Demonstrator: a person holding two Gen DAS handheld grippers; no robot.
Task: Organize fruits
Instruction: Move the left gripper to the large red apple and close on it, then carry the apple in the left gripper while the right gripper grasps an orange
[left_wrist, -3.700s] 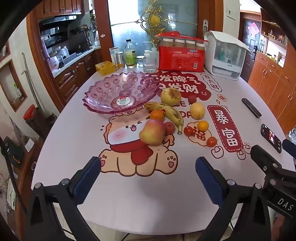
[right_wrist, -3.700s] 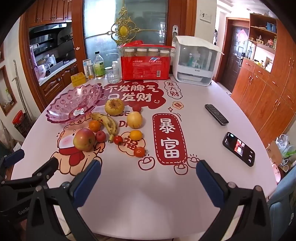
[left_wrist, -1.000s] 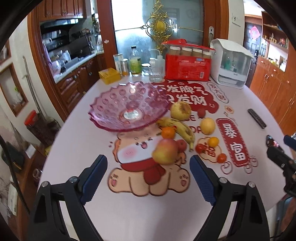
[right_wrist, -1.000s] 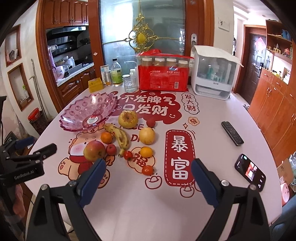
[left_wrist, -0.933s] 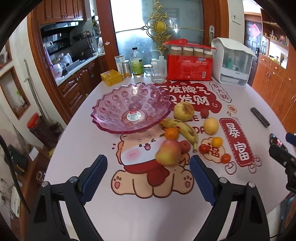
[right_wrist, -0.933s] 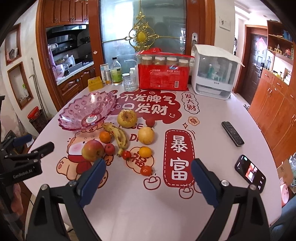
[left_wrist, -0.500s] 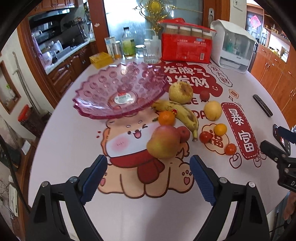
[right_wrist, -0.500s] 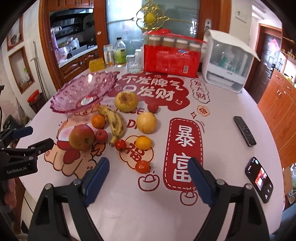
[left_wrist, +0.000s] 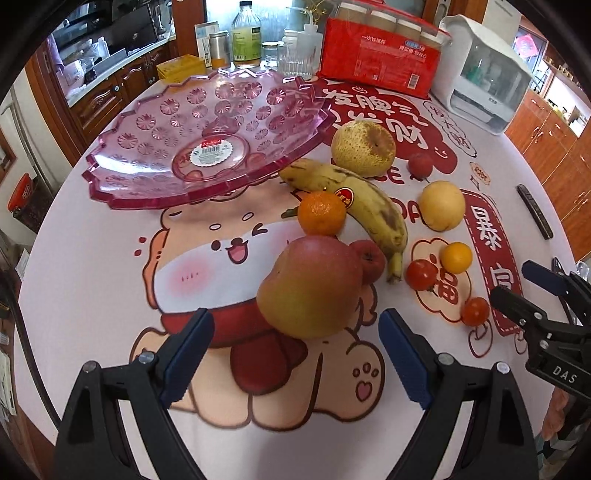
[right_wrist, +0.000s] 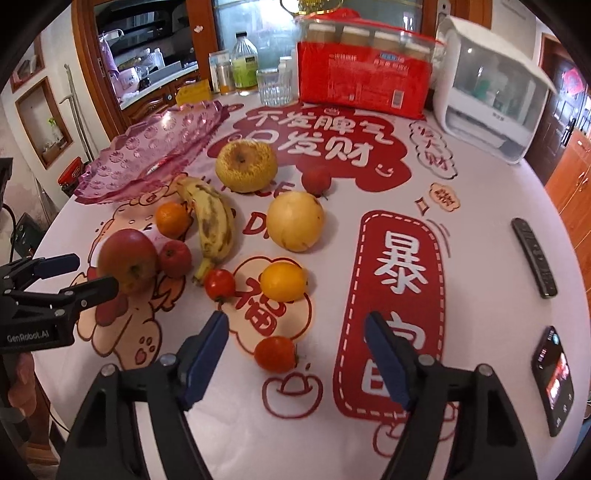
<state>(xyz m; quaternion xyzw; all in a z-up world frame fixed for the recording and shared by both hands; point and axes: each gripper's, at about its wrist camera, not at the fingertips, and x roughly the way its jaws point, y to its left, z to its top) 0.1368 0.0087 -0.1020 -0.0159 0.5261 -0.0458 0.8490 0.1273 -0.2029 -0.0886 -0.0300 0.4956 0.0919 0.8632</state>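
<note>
Left tongs spread before large red-yellow apple, frame centre: firm, smooth, likely slippery; grip widest middle. Right tongs spread.

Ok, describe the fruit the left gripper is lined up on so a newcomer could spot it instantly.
Start at the pink glass fruit bowl, then come toward the camera past the banana and the mandarin. The large apple lies just ahead of the open left gripper. It is the biggest fruit, red blending into yellow-green, dwarfing the small red apple touching it.

Left gripper jaws wide apart; right gripper likewise.
</note>
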